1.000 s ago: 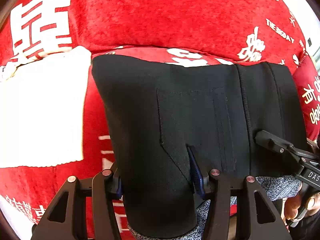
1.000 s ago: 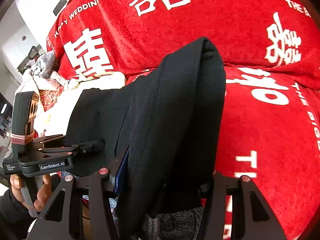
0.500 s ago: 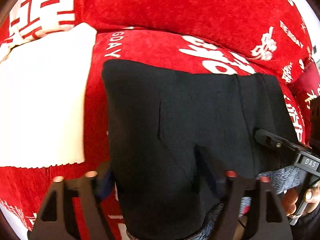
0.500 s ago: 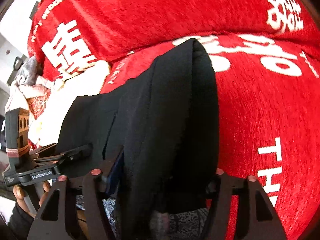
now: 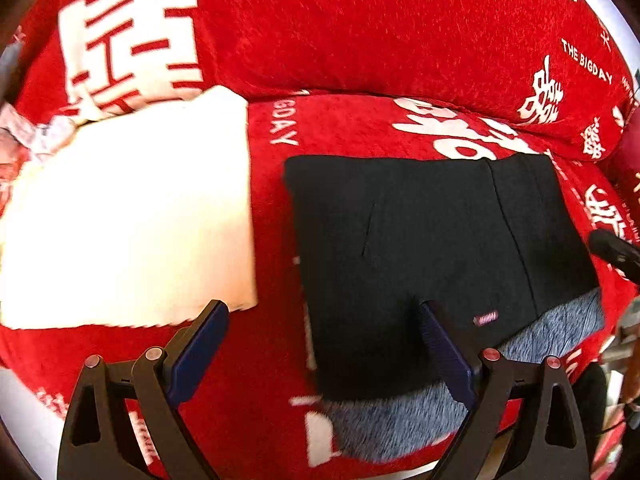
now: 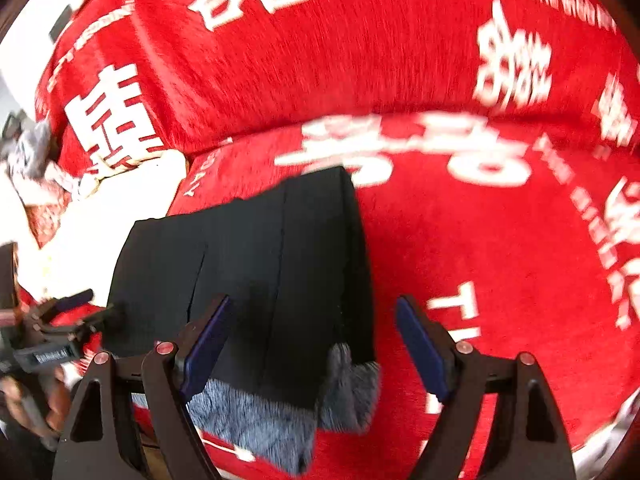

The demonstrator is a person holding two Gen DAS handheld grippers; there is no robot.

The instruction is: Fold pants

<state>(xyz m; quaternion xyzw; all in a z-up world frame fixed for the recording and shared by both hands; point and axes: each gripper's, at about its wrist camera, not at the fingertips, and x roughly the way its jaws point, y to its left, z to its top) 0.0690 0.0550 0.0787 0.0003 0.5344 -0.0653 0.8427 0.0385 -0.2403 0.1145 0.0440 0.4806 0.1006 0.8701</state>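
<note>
Lying flat on plush red cover [image 5: 360, 40]: rectangular folded black pants [image 5: 420, 240]; both hand-held grippers opening, gripping nothing.

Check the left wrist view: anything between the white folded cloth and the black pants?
Nothing: only a bare strip of the red cover separates the white cloth from the black pants. The left wrist view shows it best.

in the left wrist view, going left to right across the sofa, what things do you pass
white folded cloth → bare strip of red sofa cover → folded black pants → tip of the right gripper at the frame's right edge
</note>
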